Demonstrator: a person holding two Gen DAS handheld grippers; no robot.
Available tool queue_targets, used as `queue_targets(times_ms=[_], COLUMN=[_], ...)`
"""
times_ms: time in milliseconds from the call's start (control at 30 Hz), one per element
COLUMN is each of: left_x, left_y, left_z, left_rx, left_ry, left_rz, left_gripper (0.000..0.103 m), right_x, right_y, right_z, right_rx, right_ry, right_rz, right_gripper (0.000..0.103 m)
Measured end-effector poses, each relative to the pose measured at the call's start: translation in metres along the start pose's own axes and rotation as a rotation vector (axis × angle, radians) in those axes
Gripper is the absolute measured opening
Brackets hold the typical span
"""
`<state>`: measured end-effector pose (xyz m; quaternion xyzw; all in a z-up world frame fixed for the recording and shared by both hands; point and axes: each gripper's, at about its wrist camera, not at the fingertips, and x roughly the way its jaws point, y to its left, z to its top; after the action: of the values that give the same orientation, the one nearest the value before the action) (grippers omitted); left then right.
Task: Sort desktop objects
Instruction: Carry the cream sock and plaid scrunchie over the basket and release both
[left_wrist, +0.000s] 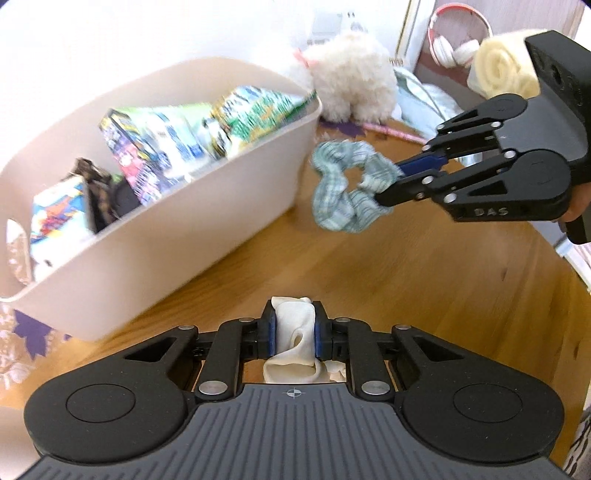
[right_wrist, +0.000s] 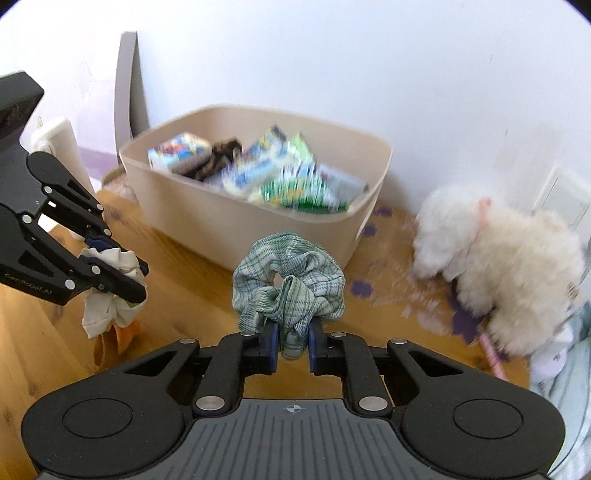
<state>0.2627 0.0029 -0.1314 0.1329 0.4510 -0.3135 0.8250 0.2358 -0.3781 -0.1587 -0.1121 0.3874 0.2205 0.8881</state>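
Wooden desk (left_wrist: 424, 295) against a white wall, beige bin (right_wrist: 229, 225) standing at the back of it, already part full of colourful packets (right_wrist: 288, 177). Your right tool (right_wrist: 291, 347) is clenched on a green plaid scrunchie (right_wrist: 288, 280), lifted clear of the desk. Your left tool (left_wrist: 293, 332) is clenched on a cream scrunchie (left_wrist: 293, 325), also off the desk. What matters now: the bin lies ahead of both tools, up and to the left from the left one, straight ahead from the right one. Its long side faces you, and the rim looks higher than both loads. Left tool looks nearer the bin wall, right tool sits just off its right end. Both probably need to go forward over the rim before you let go. Fluffy white toy (right_wrist: 509, 266) sits right of the bin, apart from both.
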Motion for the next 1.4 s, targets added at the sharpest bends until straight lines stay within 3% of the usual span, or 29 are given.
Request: queue_targets(times_ms=[300,633,867,1167,1267,1300,1367,1400], left_x=[-0.053,-0.094,-0.088,-0.044,-0.034,-0.032,-0.031,-0.032], left_y=[0.021,0.064,0.089,0.105,0.107,0.107,0.106,0.106], left_z=[0.015,0.06,0.079,0.097,0.097,0.096,0.095,0.094], left_rx=[-0.025,-0.075,-0.212,-0.362,-0.392,-0.392,-0.379,-0.369], left_ry=[-0.121,-0.233,-0.256,-0.226,-0.208,-0.205,-0.204,-0.209], left_rz=[0.043,0.208,0.293,0.339,0.346,0.347,0.335,0.323], left_gripper=[0.018,0.018,0.018,0.018,0.024,0.028,0.049,0.055], right_x=[-0.041,-0.036,0.0,0.052,0.066,0.069,0.073,0.073], right_y=[-0.002,0.004,0.008,0.018,0.019,0.02,0.023,0.024], right_z=[0.04,0.095,0.129,0.139,0.135,0.134,0.13,0.128], right_rx=[-0.023,-0.047,0.016,0.042,0.047,0.045,0.03,0.022], right_ry=[-0.129,-0.208,-0.184,-0.085,-0.032,-0.023,-0.019,-0.022], right_rz=[-0.021,-0.044,-0.068,-0.107,-0.109,-0.108,-0.111,-0.117], right_gripper=[0.014,0.014,0.014,0.016,0.027,0.041,0.051,0.058])
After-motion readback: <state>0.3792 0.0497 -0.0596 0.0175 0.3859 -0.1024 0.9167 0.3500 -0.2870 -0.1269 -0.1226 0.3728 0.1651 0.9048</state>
